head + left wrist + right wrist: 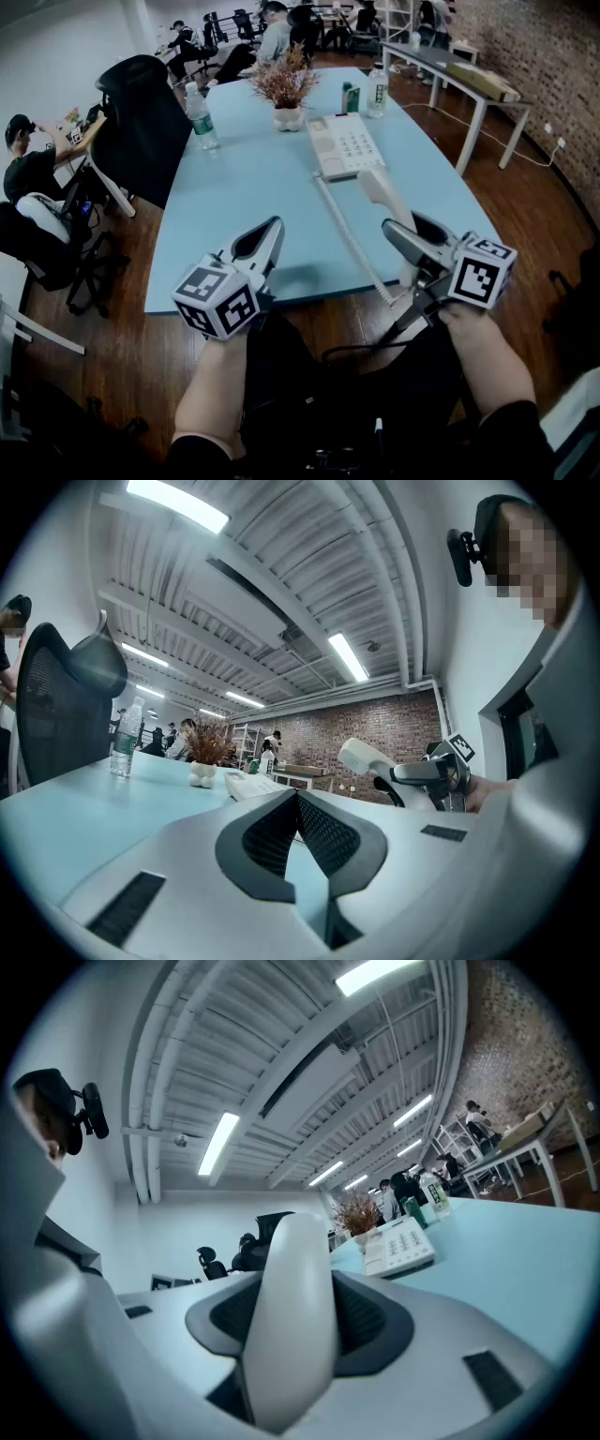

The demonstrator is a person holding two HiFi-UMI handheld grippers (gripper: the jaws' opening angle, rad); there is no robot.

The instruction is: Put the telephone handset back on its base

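The white telephone base point(342, 145) with its keypad lies on the pale blue table point(244, 197), at the far middle; it also shows as the base point(401, 1246) ahead of my right jaws. My right gripper point(401, 223) is shut on the white handset point(377, 186), held above the table's near right part, short of the base. The handset point(291, 1316) fills the gap between the jaws. A coiled cord point(352, 239) runs from the base toward the table's near edge. My left gripper point(267, 232) hovers over the near edge, shut and empty, its tips point(298, 799) meeting.
A potted dried plant point(286, 89) stands behind the base. A water bottle point(200, 117) is at the far left, another bottle point(377, 91) and a green can point(350, 97) at the far right. Black chairs point(141, 112) line the left side. People sit at desks beyond.
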